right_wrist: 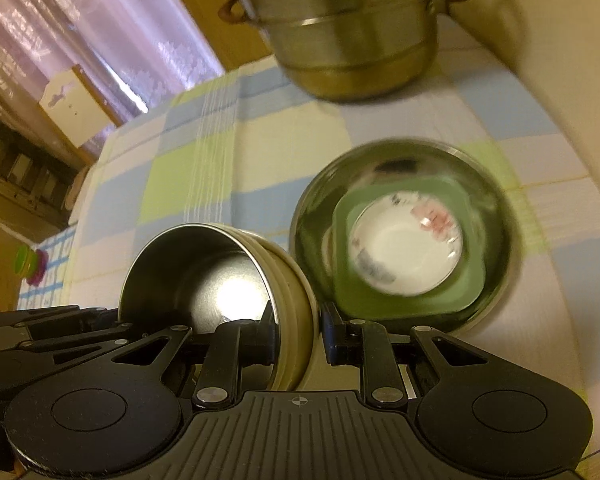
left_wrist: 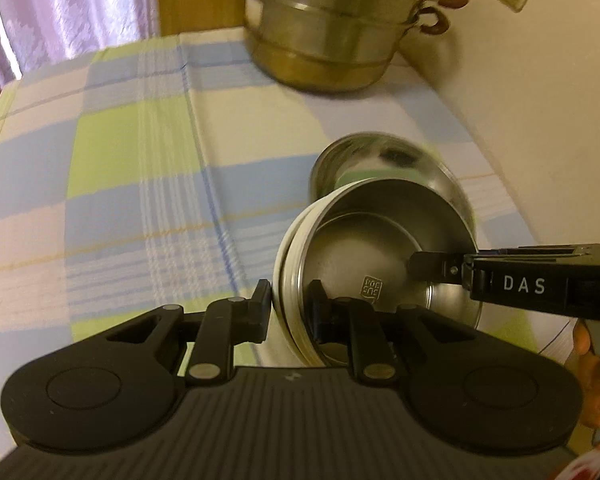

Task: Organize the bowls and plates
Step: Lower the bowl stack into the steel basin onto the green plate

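Holding one steel bowl point(left_wrist: 380, 264) by opposite rim edges: left gripper point(left_wrist: 290, 304) narrowed on the near wall, one finger inside, one out; right gripper point(right_wrist: 296, 332) pinched the same way on the far wall. Bowl tilted, cream outer band showing, apparently clear of the checked cloth point(left_wrist: 140, 160), though blur leaves that unsure. Stack nearby: large steel bowl point(right_wrist: 312, 216) containing green square dish point(right_wrist: 466, 292) and white saucer point(right_wrist: 404, 256). Steamer pot point(left_wrist: 328, 36) at the table's back, well apart.

Risks: thin rim slipping from either pinch if the two hands pull unevenly; bowl striking the large bowl's rim, just beside it; tilt steepening and dropping it onto the saucer
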`<state>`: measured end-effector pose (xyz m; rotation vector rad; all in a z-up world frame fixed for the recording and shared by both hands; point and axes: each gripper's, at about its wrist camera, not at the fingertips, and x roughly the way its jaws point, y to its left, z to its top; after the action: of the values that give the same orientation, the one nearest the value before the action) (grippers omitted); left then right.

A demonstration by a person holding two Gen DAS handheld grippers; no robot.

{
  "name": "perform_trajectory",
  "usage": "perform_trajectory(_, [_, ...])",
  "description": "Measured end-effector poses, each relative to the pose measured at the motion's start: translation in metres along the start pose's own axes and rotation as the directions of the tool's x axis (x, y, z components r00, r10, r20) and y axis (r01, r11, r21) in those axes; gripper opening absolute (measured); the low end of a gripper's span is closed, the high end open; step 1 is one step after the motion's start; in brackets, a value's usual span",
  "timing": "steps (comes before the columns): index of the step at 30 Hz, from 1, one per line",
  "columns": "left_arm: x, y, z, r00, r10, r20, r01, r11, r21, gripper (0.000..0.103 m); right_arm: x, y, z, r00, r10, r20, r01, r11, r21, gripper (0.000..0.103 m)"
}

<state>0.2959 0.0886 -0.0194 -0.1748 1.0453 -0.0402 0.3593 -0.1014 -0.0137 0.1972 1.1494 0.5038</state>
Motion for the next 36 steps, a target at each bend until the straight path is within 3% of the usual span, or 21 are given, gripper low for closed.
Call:
perform_trajectory(8, [0.016, -0.035, 0.040, 0.998, -0.059, 0.015, 0.058, 0.998, 0.035, 0.017, -0.019, -0.032, 0.035, 0.998, -0.048, 0.033, 0.046, 0.998, 0.042, 0.022])
perform_trajectory(17, [0.048, -0.060, 0.081, 0.994, -0.099, -0.037, 0.101, 0.994, 0.043, 0.017, -0.016, -0.072, 0.074, 0.996, -0.084, -0.005, 0.084, 0.992, 0.092, 0.022])
perform_trajectory(26, [0.085, -0.067, 0.095, 0.989, -0.095, -0.113, 0.098, 0.995, 0.021, 0.017, 0.006, -0.100, 0.089, 0.992, -0.097, -0.080, 0.107, 0.986, 0.125, 0.022])
perform_trajectory(36, [0.105, -0.061, 0.095, 0.986, -0.084, -0.145, 0.083, 0.996, -0.007, 0.017, 0.026, -0.109, 0.088, 0.990, -0.091, -0.112, 0.107, 0.984, 0.140, 0.021])
